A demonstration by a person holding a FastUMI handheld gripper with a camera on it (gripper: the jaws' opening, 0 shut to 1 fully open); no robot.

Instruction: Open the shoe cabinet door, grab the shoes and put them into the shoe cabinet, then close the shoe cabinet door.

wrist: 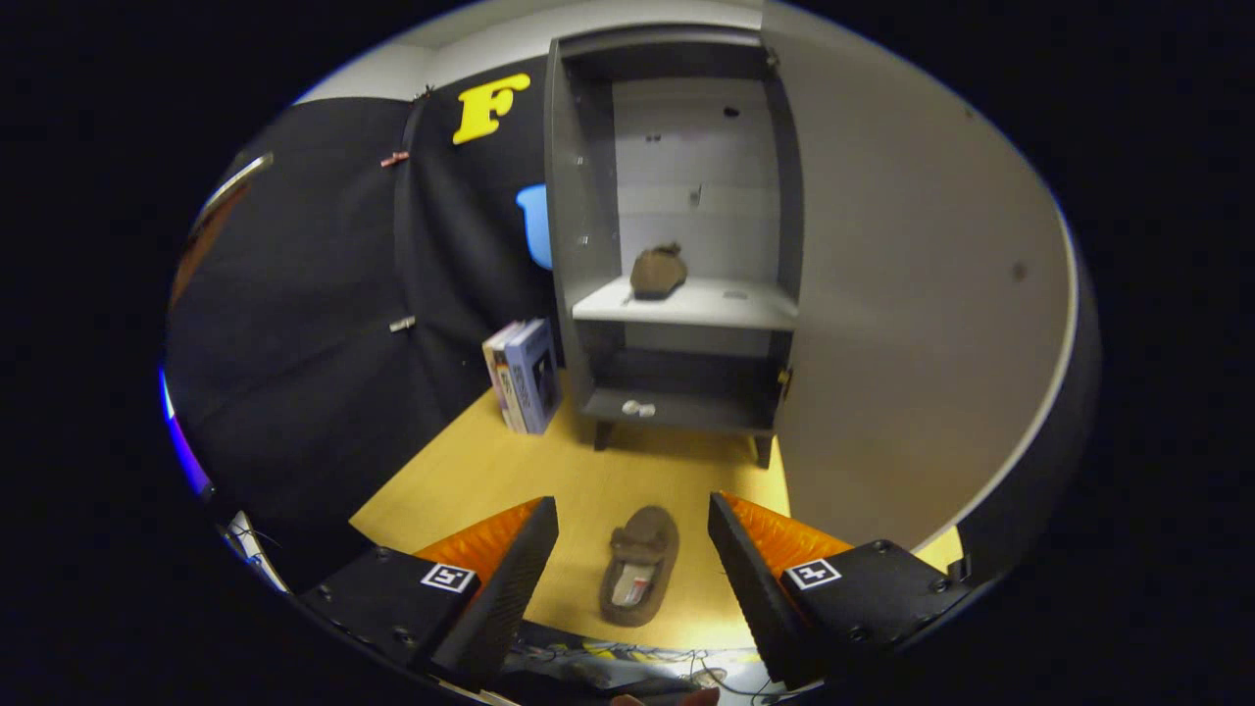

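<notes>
One shoe (641,577) lies between wide-open, empty jaws; boxes (523,375), perhaps books, flank the open cabinet (677,245).

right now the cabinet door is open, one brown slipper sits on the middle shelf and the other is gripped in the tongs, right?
Not gripped. The gripper view shows the second brown slipper lying on the yellow wooden floor between the open tongs. The rest holds: grey cabinet door open, one brown slipper on the middle shelf.
</notes>
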